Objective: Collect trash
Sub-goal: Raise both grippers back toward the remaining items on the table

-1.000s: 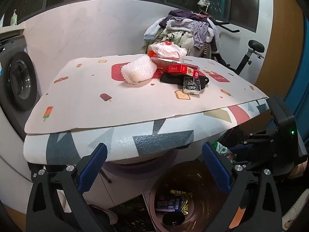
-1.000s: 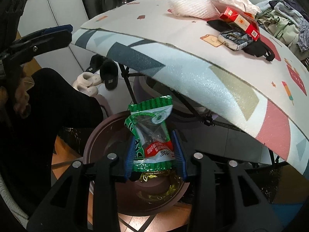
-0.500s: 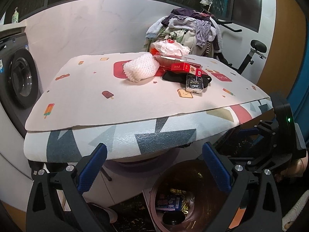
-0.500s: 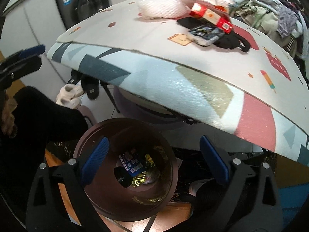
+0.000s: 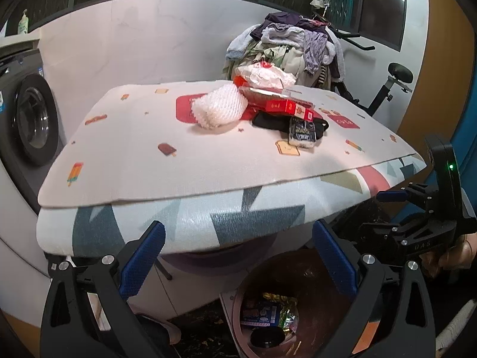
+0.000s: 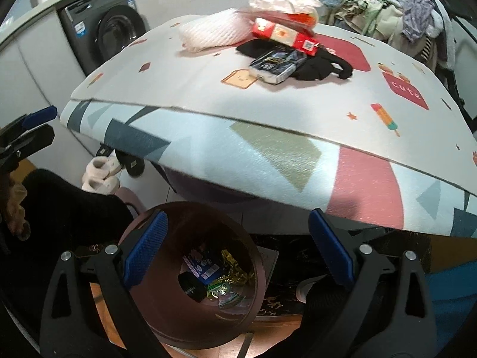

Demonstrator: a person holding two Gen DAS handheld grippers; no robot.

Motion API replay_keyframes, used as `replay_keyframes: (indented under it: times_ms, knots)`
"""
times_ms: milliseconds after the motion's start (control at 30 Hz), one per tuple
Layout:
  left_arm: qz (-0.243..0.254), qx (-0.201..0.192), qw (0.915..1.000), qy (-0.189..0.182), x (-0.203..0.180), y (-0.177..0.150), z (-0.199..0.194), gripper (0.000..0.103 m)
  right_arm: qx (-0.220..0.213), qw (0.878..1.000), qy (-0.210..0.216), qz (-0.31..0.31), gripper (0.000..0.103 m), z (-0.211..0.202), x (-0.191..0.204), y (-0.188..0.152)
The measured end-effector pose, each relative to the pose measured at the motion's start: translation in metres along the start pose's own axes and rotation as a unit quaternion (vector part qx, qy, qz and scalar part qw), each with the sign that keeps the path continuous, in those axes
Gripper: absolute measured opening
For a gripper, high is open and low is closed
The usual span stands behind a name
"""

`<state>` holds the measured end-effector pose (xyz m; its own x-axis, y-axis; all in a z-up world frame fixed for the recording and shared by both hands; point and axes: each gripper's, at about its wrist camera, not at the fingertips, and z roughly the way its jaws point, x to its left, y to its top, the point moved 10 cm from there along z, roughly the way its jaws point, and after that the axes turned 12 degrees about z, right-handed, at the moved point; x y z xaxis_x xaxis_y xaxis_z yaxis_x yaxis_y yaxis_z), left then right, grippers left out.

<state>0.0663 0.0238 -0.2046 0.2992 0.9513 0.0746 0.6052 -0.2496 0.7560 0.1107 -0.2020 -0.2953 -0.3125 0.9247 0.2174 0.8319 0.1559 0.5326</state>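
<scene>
since a second ago our right gripper (image 6: 235, 249) has let go of the green snack wrapper (image 6: 225, 294), which now lies inside the round brown plastic bin (image 6: 256, 271) among other packets, and the gripper has lifted so more of the tabletop shows. its blue-padded jaws stand wide apart with nothing between them, above the bin's mouth and just under the front edge of the foam-mat-covered table (image 6: 268, 149). our left gripper (image 5: 238, 259) is likewise spread and empty, hanging below that same overhanging edge, with the bin's rim down to its right. what is left to collect sits together at the far middle of the mat: a white foam net sleeve (image 5: 219, 110), a long red carton (image 5: 287, 109) lying partly on a black cloth (image 5: 268, 120), a dark glossy packet (image 5: 301, 132) leaning on that cloth, and a crumpled white bag (image 5: 265, 76) behind. the near half of the mat is open. a washing machine (image 5: 26, 125) stands at the left.
</scene>
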Motion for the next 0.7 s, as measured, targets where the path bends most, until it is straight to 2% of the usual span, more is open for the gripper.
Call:
replay_keyframes:
  times_ms: [267, 533, 700]
  knots:
    - [0.007, -0.022, 0.9996, 0.012, 0.022, 0.035, -0.001, 0.097, -0.013, 1.0, -0.016, 0.005, 0.094, -0.005, -0.009, 0.026]
    - [0.014, -0.039, 0.9989, 0.021, 0.04, 0.066, 0.0, 0.097, -0.04, 0.999, -0.008, 0.034, 0.094, -0.011, -0.016, 0.067]
    - [0.013, -0.043, 0.9987, 0.024, 0.053, 0.075, 0.006, 0.097, -0.045, 0.997, 0.013, 0.053, 0.078, -0.005, -0.014, 0.093]
